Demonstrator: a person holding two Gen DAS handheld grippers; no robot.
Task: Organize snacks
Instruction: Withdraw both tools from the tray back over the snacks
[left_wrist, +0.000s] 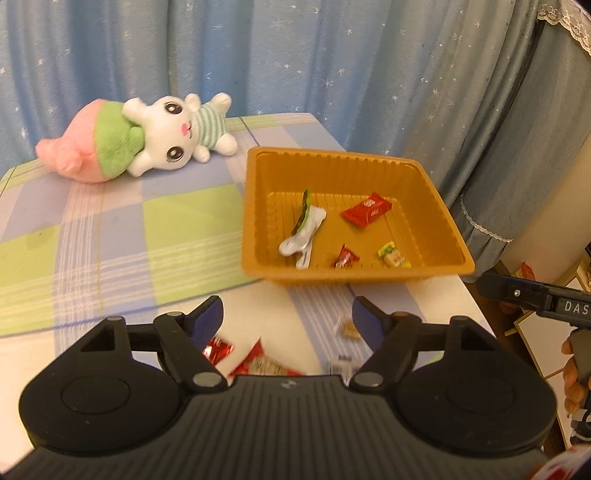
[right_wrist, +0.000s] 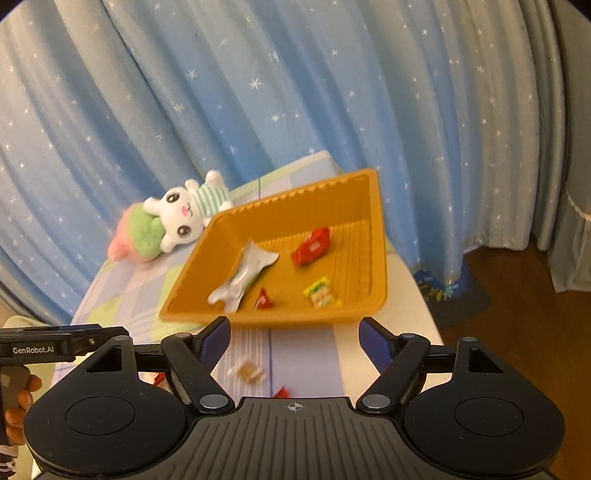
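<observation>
An orange plastic tray (left_wrist: 436, 192) (right_wrist: 373, 221) sits on the table and holds a silver-white wrapper (left_wrist: 303, 232) (right_wrist: 243, 277), a large red packet (left_wrist: 365, 210) (right_wrist: 310, 245), a small red candy (left_wrist: 345, 257) (right_wrist: 263, 299) and a yellow-green candy (left_wrist: 393, 254) (right_wrist: 320, 293). My left gripper (left_wrist: 288, 317) is open and empty, above loose snacks on the table: red packets (left_wrist: 255, 362), a clear-wrapped biscuit (left_wrist: 349, 328). My right gripper (right_wrist: 293, 334) is open and empty, just before the tray's near edge, over a clear-wrapped biscuit (right_wrist: 247, 371) and a red candy (right_wrist: 281, 392).
A white bunny plush with pink and green (left_wrist: 147, 136) (right_wrist: 166, 225) lies at the table's far left on the checked cloth (left_wrist: 110, 229). Blue starred curtains (right_wrist: 258, 92) hang behind. The table's right edge drops to a wooden floor (right_wrist: 517, 295).
</observation>
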